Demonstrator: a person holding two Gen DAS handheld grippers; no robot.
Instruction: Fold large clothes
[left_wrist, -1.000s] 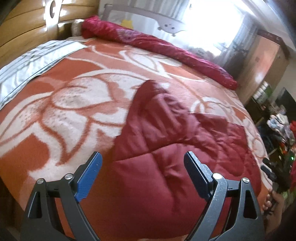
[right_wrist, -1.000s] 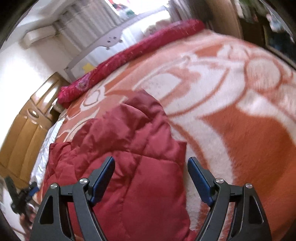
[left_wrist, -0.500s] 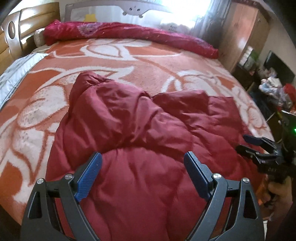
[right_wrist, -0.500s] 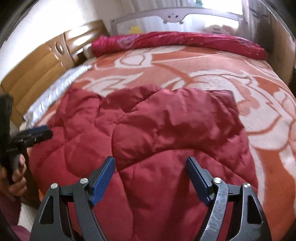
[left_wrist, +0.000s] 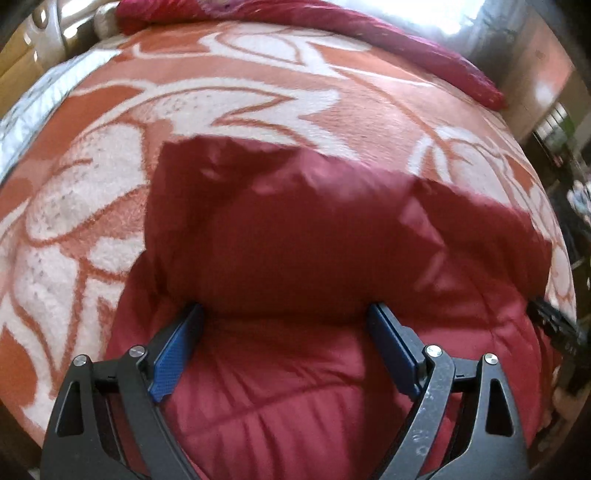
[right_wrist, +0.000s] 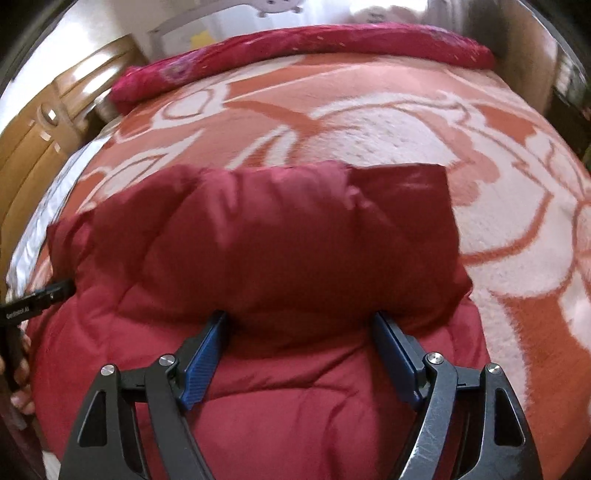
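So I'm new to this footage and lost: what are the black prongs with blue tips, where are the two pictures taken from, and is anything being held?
No robot here: a person carries a hand-held gripper in each hand, each with a fisheye camera looking along its two blue-padded fingers. One picture looks out from the left hand-held gripper, the other from the right hand-held gripper. A puffy dark-red quilted jacket, partly folded over itself, lies on an orange-and-white blanket covering a bed. Both sets of jaws stand wide over the jacket's folded edge; nothing is gripped yet.
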